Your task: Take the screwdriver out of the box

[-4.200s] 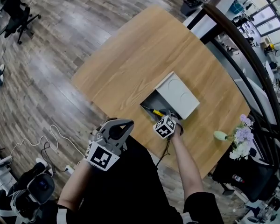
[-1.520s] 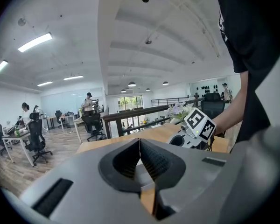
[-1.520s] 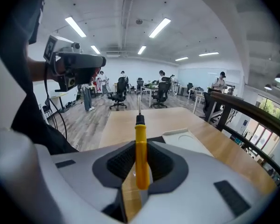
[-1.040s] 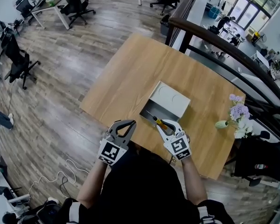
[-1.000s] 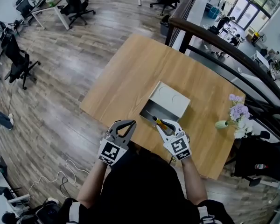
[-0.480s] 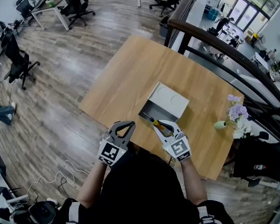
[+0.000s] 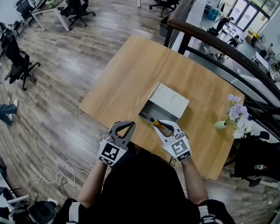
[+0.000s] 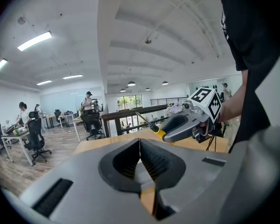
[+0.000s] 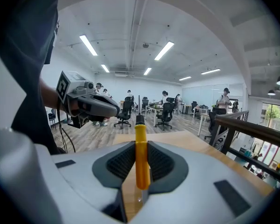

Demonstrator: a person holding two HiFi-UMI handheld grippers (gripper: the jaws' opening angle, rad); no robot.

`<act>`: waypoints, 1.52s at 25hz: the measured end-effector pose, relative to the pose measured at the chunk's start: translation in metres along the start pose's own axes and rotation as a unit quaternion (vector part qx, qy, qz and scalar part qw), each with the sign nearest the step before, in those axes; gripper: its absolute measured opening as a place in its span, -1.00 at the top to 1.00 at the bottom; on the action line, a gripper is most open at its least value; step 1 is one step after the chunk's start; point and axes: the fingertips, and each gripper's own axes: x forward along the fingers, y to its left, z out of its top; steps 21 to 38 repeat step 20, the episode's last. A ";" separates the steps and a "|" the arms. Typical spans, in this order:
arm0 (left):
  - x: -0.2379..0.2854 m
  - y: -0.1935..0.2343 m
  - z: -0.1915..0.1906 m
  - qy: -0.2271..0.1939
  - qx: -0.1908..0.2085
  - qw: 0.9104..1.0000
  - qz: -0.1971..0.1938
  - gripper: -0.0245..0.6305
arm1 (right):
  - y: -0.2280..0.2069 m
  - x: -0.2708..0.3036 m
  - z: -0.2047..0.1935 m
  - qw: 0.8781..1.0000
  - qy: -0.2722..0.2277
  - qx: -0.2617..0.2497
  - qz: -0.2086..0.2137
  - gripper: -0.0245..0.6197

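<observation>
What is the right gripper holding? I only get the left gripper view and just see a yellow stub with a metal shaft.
Observer: A screwdriver. In the right gripper view, the right gripper has its pads pressed on the yellow handle.
Operator: Where's the box?
Observer: In the head view, the white box lies on the table with its open side toward the person, just past the screwdriver's tip.
Operator: Anything else on the table?
Observer: A small vase of flowers near the table's right edge, apart from the box.
</observation>
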 end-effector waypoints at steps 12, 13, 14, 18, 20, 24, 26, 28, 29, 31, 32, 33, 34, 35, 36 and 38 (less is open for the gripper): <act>0.000 0.003 -0.002 0.006 0.004 1.000 0.004 0.85 | -0.008 0.002 -0.003 1.000 -0.001 0.001 -0.001 0.65; -0.001 0.003 -0.002 0.006 0.005 1.000 0.004 0.85 | -0.008 0.002 -0.003 1.000 -0.001 0.001 0.000 0.65; -0.001 0.003 -0.002 0.007 0.005 1.000 0.004 0.85 | -0.008 0.003 -0.004 1.000 -0.001 0.001 0.000 0.65; -0.003 0.004 0.000 0.009 0.004 1.000 0.005 0.85 | -0.009 0.003 -0.006 1.000 0.005 0.001 -0.001 0.65; -0.005 0.004 0.000 0.010 0.003 1.000 0.006 0.85 | -0.010 0.003 -0.007 1.000 0.008 0.002 -0.002 0.65; -0.005 0.004 0.000 0.010 0.003 1.000 0.006 0.85 | -0.010 0.003 -0.007 1.000 0.008 0.002 -0.002 0.65; -0.005 0.004 0.000 0.010 0.003 1.000 0.006 0.85 | -0.010 0.003 -0.007 1.000 0.008 0.002 -0.002 0.65; -0.005 0.004 0.000 0.010 0.003 1.000 0.006 0.85 | -0.010 0.003 -0.007 1.000 0.008 0.002 -0.002 0.65; -0.005 0.004 0.000 0.010 0.003 1.000 0.006 0.85 | -0.010 0.003 -0.007 1.000 0.008 0.002 -0.002 0.65; -0.005 0.004 0.000 0.010 0.003 1.000 0.006 0.85 | -0.010 0.003 -0.007 1.000 0.008 0.002 -0.002 0.65; -0.005 0.004 0.000 0.010 0.003 1.000 0.006 0.85 | -0.010 0.003 -0.007 1.000 0.008 0.002 -0.002 0.65; -0.005 0.004 0.000 0.010 0.003 1.000 0.006 0.85 | -0.010 0.003 -0.007 1.000 0.008 0.002 -0.002 0.65; -0.005 0.004 0.000 0.010 0.003 1.000 0.006 0.85 | -0.010 0.003 -0.007 1.000 0.008 0.002 -0.002 0.65; -0.005 0.004 0.000 0.010 0.003 1.000 0.006 0.85 | -0.010 0.003 -0.007 1.000 0.008 0.002 -0.002 0.65; -0.005 0.004 0.000 0.010 0.003 1.000 0.006 0.85 | -0.010 0.003 -0.007 1.000 0.008 0.002 -0.002 0.65; -0.005 0.004 0.000 0.010 0.003 1.000 0.006 0.85 | -0.010 0.003 -0.007 1.000 0.008 0.002 -0.002 0.65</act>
